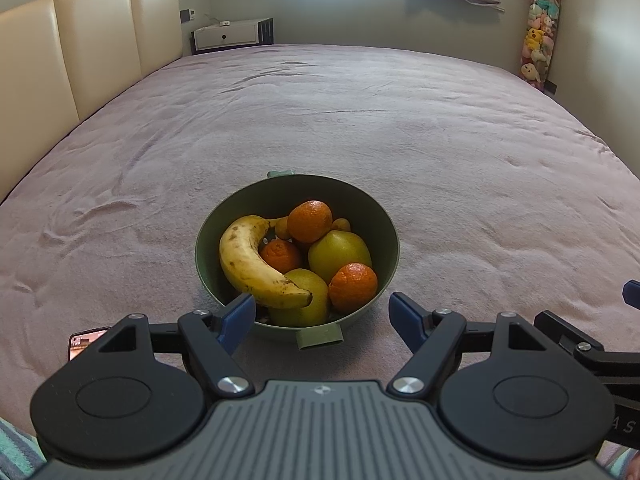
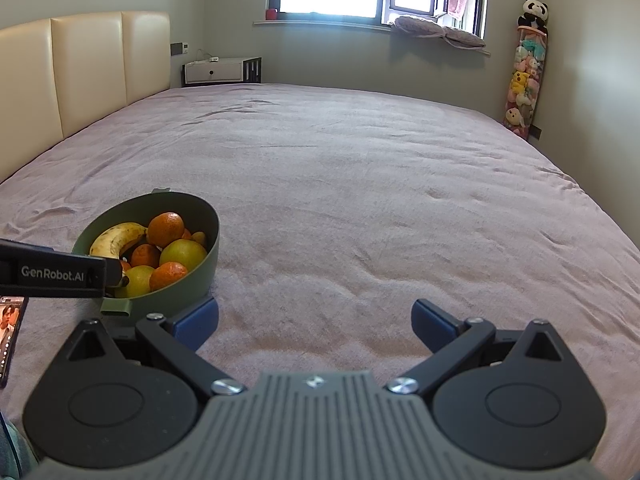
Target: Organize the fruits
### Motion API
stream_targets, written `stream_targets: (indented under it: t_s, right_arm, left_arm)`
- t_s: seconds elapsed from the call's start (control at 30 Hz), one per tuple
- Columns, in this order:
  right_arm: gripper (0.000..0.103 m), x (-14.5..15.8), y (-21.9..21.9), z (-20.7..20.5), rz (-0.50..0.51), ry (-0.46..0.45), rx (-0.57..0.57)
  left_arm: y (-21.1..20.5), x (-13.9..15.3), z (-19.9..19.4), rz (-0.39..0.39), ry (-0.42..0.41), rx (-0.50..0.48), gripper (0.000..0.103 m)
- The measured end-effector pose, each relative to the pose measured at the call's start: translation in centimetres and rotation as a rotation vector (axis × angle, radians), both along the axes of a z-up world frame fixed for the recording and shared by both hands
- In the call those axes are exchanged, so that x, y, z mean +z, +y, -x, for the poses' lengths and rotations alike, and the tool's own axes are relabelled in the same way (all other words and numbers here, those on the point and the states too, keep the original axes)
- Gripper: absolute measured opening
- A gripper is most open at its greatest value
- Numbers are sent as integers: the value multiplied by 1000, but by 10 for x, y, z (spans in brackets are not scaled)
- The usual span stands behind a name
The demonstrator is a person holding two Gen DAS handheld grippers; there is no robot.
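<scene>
Your fruit sits in a green bowl (image 1: 384, 216) on the bed (image 1: 360, 128), near its front edge. A spotted banana (image 1: 248, 264) curves along the bowl's left side, its tip resting on a yellow-green fruit (image 1: 308, 304) at the front. A second yellow-green fruit (image 1: 340, 252) lies right of centre. Three oranges share the bowl: one at the back (image 1: 310, 221), one tucked in the banana's curve (image 1: 280, 255), one at the front right (image 1: 353, 286).

Your left gripper (image 1: 322, 314) hovers just in front of the bowl with its fingers (image 1: 238, 316) spread wide and holding nothing; the left one overlaps the near rim.

Your right gripper (image 2: 316, 320) is over bare bedspread to the right of the bowl (image 2: 200, 272), fingers (image 2: 434, 318) equally wide apart and empty.

A phone (image 2: 10, 336) with a lit screen lies on the bed to the left of the bowl. A cream headboard (image 1: 80, 48) runs along the left.
</scene>
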State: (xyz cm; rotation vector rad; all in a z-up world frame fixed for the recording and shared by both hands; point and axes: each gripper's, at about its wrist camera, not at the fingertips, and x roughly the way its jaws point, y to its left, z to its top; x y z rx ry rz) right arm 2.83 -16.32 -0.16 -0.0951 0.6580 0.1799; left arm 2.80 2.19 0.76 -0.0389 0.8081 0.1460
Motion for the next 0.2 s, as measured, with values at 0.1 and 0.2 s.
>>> stream_targets:
  t_s: [0.1,0.2]
  right_arm:
    - [99,0,-1,-1,0,2,1]
    - [99,-2,0,-1,0,4,2]
  left_arm:
    - [0,1,1,3,-4,-3,89]
    - [1,2,2,1,-10,-1,89]
